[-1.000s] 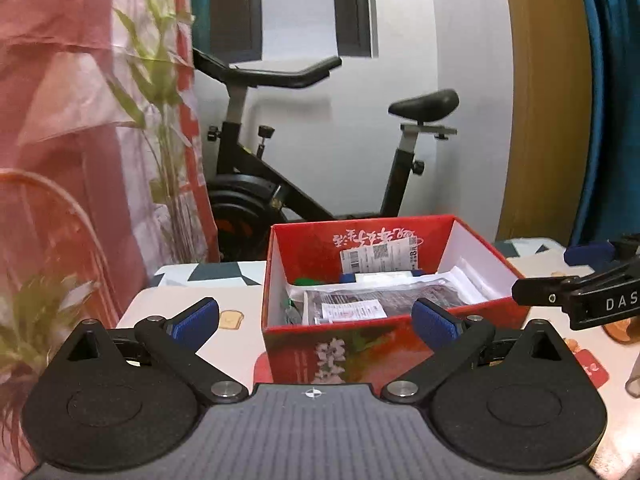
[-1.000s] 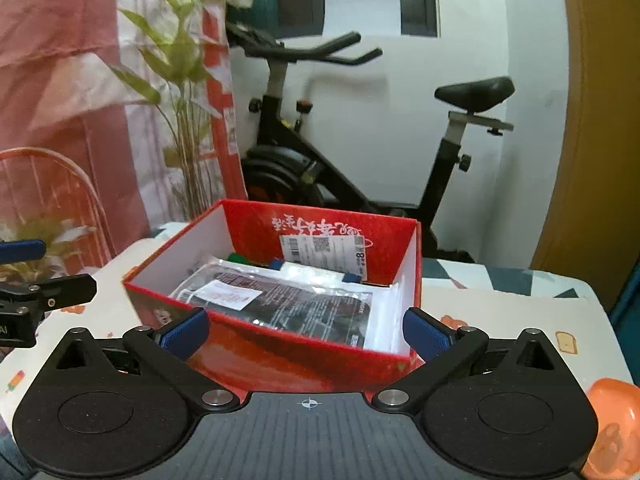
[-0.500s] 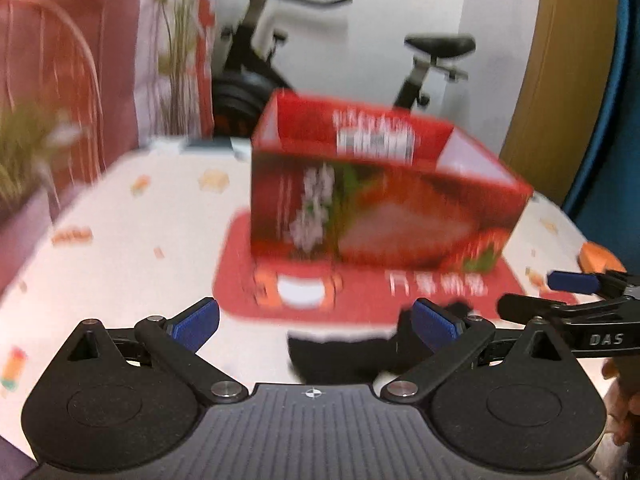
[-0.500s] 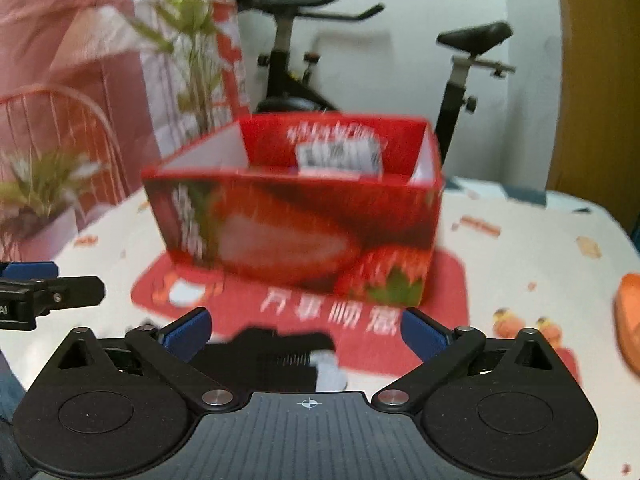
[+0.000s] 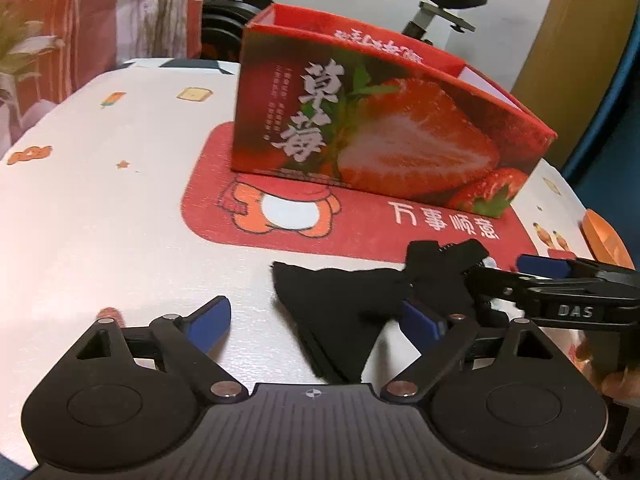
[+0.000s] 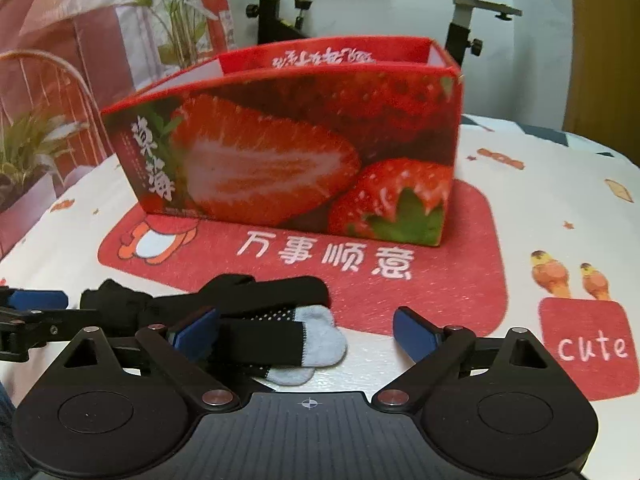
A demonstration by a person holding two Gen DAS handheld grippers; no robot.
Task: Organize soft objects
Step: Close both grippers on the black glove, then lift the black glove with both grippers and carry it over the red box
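A pair of black socks with grey toes (image 6: 280, 332) lies on the table in front of a red strawberry box (image 6: 304, 148). In the left wrist view the socks (image 5: 344, 308) show as a black folded heap. My left gripper (image 5: 316, 320) is open, low over the socks' left part. My right gripper (image 6: 308, 334) is open, low over the grey toe end, its left finger (image 6: 196, 332) over the black fabric. The right gripper's fingers also show at the right of the left wrist view (image 5: 560, 280). The strawberry box (image 5: 380, 112) stands behind.
The table (image 5: 100, 220) has a white printed cloth with a red panel (image 6: 440, 272) under the box. An orange object (image 5: 604, 236) lies at the right edge. An exercise bike (image 6: 476, 8) and plants (image 6: 32, 148) stand behind the table.
Both grippers dropped from above the box's open top to table level in front of it. The socks have come into view between the fingers.
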